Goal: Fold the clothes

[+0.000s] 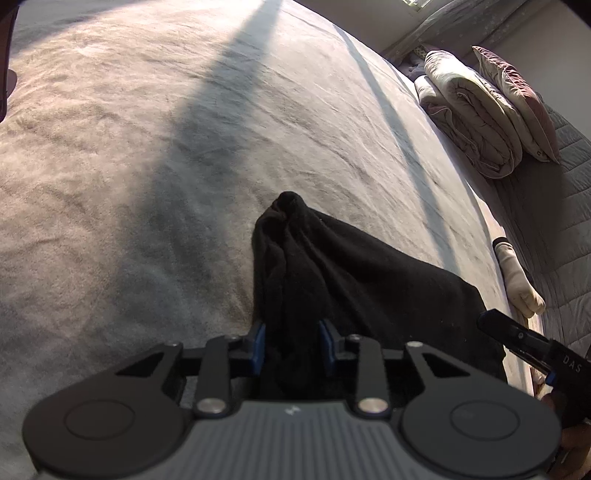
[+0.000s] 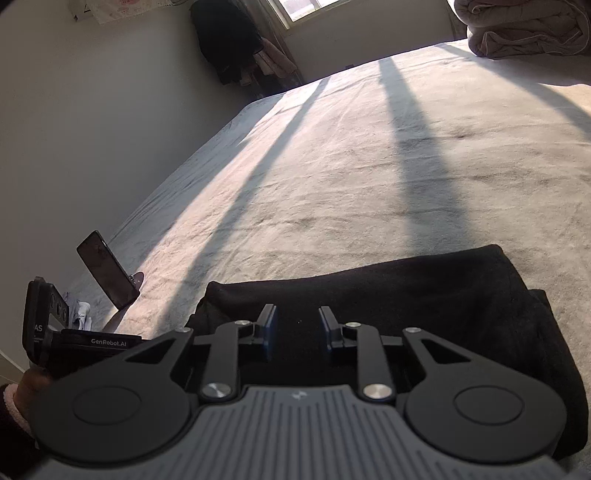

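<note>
"GenRobot.AI" on left gripper (image 2: 55,332)

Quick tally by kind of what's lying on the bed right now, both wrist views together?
Black garment: 1
Folded quilt: 1
Pillow: 1
White sock: 1
Total: 4
Off the bed: a phone on a stand beside its left edge.

Wide bed in pale grey plush cover (image 2: 369,177); long shadow bars across it. Plain off-white wall (image 2: 92,129). Sunlit window (image 2: 299,9) at far side. Folded beige-pink quilted duvet (image 1: 469,118) at bed's edge.
</note>
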Demonstrator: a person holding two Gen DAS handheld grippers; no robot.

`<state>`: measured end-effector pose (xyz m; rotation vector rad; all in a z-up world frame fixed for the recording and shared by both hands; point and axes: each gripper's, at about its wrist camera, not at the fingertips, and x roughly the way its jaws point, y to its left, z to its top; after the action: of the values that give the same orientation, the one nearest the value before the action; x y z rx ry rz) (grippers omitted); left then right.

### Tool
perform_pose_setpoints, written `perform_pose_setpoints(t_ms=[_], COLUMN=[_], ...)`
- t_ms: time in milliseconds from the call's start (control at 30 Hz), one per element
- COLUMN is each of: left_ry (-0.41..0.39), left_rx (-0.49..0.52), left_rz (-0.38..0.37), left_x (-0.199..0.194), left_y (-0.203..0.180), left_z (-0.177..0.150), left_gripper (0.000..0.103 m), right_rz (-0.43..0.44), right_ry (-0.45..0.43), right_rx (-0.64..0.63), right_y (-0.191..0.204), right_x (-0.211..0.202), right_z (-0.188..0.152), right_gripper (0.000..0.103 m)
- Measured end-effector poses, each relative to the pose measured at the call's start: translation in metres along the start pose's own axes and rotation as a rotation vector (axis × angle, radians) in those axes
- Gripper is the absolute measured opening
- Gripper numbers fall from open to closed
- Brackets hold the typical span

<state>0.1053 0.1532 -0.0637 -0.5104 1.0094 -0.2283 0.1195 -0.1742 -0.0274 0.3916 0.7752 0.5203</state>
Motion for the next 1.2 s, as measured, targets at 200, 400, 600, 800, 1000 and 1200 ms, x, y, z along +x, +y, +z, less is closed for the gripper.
perform_pose_setpoints(t_ms=[200, 400, 600, 800, 1000, 1200], left_ry=[-0.053, -0.126, -0.149, -0.098, -0.025, 0.085], left_rx=[0.021, 0.062, 0.089, 0.101, 0.127, 0.098], left_rz=[-0.071, -0.213, -0.331, -0.431, -0.466, -0.501], left_x=[-0.014, -0.039, -0.033, 0.001, 0.043, 0.081], left_y=[-0.007, -0.033, -0.076, -0.126, -0.158, -0.163], left_z=[0.0, 0.005, 0.008, 0.002, -0.009, -0.017], left_gripper=[0.01, 0.009, 0.009, 0.009, 0.01, 0.017], right_rz=[0.006, -0.05, 0.033, 0.11, 0.16, 0.21], right_ry=[0.084, 0.149, 0.118, 0.043, -0.027, -0.036], right_rx=[0.096, 0.151, 0.265, 0.453, 0.707, 0.851], right_y=[-0.003, -0.018, -0.033, -0.06, -0.109, -0.141], right_x=[0.029, 0.049, 0.028, -0.004, -0.034, -0.044], right_z=[-0.007, -0.02, -0.011, -0.004, -0.006, -0.016], right_gripper=[0.019, 0.0, 0.022, 0.054, 0.057, 0.057])
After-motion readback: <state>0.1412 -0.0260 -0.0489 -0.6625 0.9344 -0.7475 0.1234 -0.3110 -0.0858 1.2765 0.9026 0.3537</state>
